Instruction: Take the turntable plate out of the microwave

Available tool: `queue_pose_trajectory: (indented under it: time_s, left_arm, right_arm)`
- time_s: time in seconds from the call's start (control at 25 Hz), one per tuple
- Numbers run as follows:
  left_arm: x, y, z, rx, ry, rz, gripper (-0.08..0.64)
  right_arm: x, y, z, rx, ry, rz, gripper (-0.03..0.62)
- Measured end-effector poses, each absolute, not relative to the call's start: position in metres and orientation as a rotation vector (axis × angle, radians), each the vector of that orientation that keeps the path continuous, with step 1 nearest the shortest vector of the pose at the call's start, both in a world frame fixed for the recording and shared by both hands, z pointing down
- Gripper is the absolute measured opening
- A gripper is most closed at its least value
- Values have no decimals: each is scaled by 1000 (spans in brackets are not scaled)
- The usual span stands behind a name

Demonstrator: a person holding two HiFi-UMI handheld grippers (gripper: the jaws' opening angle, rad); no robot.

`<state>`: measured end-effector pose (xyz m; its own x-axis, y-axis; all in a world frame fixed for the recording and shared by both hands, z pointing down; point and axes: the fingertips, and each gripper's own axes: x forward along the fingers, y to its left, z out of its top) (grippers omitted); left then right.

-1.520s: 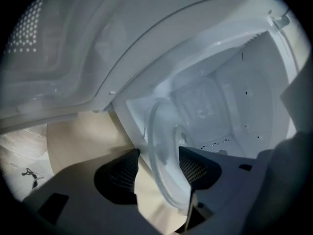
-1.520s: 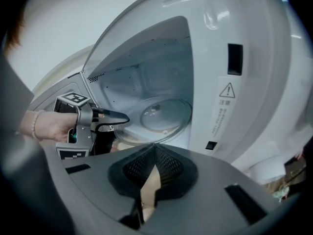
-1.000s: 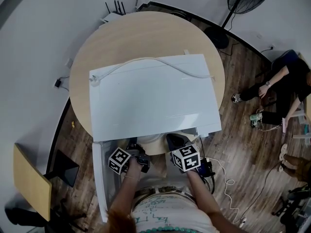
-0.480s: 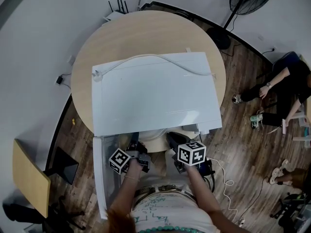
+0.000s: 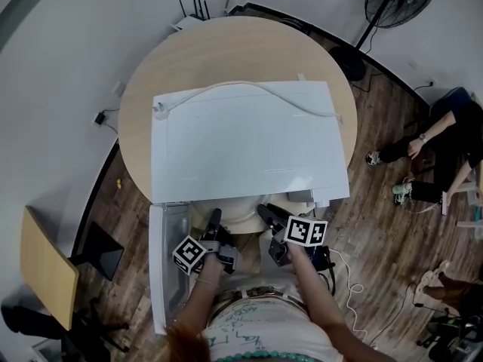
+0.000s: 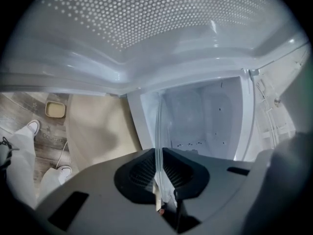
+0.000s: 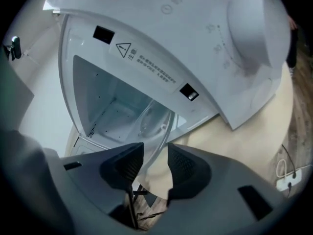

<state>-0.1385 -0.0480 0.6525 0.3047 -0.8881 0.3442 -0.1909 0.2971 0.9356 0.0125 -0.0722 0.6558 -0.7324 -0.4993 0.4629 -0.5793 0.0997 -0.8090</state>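
Note:
The white microwave (image 5: 249, 142) stands on a round table with its door (image 5: 162, 262) swung open at the front left. The clear glass turntable plate (image 5: 240, 216) juts out of the cavity mouth, between my two grippers. My left gripper (image 5: 213, 219) has just been closing, and its pads pinch the plate's rim (image 6: 159, 131), which stands on edge in the left gripper view (image 6: 159, 163). My right gripper (image 5: 264, 213) has just been opening. Its jaws (image 7: 155, 153) stand apart around the plate's other rim (image 7: 156, 121) without pressing it.
A white cable (image 5: 249, 93) lies across the microwave's top. The control knob (image 7: 249, 28) is close above the right gripper. The round wooden table (image 5: 151, 104) rims the oven. A fan (image 5: 400, 2) and a seated person (image 5: 441, 145) are at the right. A power strip (image 5: 324, 259) lies on the floor.
The right gripper has rolled, so its marker cube shows a different face tilt. The left gripper has drawn slightly back toward the body with the plate's rim.

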Motion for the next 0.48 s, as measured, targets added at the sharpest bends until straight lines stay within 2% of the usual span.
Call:
queue_pose_trajectory:
  time_s: [0.48]
  left_arm:
    - [-129, -11, 653, 1213, -1119, -634, 46]
  right_arm:
    - [20, -87, 666, 1145, -2237, 1877, 149]
